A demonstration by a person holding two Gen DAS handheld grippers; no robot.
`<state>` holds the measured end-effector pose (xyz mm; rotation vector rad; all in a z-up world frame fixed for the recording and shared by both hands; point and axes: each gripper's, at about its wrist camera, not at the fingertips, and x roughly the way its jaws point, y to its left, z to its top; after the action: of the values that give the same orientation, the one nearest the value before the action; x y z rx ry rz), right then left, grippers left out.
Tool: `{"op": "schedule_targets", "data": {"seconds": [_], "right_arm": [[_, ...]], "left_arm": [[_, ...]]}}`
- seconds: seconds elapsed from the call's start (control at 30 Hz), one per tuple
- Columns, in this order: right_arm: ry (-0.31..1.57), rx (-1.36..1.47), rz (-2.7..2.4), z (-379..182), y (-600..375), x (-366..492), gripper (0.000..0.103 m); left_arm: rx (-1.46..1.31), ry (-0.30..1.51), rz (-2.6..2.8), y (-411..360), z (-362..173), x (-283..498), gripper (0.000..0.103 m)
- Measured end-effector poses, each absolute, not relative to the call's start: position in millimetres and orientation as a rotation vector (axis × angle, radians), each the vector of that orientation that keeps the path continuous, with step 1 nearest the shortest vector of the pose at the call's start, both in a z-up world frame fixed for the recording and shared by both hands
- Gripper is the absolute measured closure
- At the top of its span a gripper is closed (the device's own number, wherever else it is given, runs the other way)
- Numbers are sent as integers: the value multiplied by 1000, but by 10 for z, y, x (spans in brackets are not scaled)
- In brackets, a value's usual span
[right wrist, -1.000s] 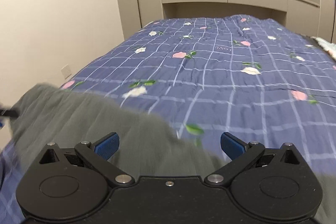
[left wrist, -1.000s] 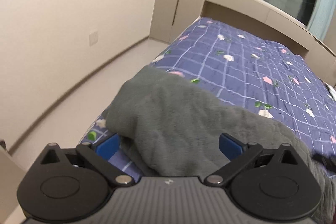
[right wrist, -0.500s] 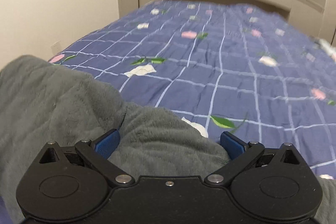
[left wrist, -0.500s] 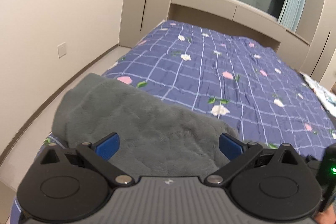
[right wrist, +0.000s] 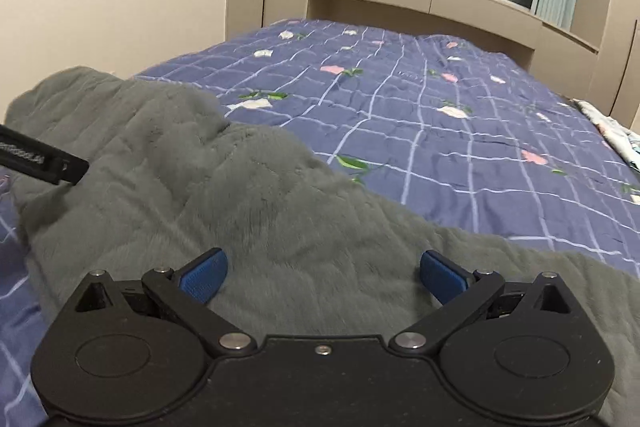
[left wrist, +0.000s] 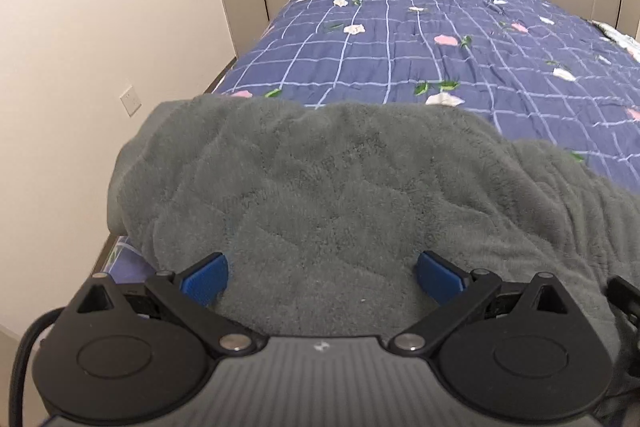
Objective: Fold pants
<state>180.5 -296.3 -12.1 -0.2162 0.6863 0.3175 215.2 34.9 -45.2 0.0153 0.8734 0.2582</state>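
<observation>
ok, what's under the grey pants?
The grey pants lie on the blue floral quilt, which shows beyond them and at their left edge. Whatever is directly beneath them is covered. Both grippers are open.

pants (left wrist: pixel 340 195): grey fuzzy fleece, matt | quilt (right wrist: pixel 440 131): smooth printed cloth, slightly creased

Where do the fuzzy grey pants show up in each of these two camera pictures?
Left wrist view: grey pants fill the middle and lower part, ahead of the open left gripper.
Right wrist view: pants spread across lower left, under the open right gripper.
Shared landmark: blue flowered bedspread.
</observation>
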Motion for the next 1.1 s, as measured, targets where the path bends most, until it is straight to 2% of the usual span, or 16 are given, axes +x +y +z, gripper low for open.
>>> {"op": "schedule_targets", "data": {"seconds": [0.2, 0.37, 0.67, 0.87, 1.1], "right_arm": [[552, -8, 311, 208, -3757, 1321, 0], [518, 54, 103, 390, -4541, 987, 0], [579, 361, -236, 185, -5887, 730, 0], [627, 492, -161, -2, -6269, 859, 0], [643, 509, -91, -37, -6292, 1127, 0]], "left_arm": [[29, 800, 201, 132, -259, 2094, 1], [70, 753, 114, -327, -203, 2138, 1], [31, 723, -175, -1431, -193, 2183, 1], [4, 722, -273, -1926, -312, 2169, 1], [76, 856, -317, -2248, -634, 2159, 1]]}}
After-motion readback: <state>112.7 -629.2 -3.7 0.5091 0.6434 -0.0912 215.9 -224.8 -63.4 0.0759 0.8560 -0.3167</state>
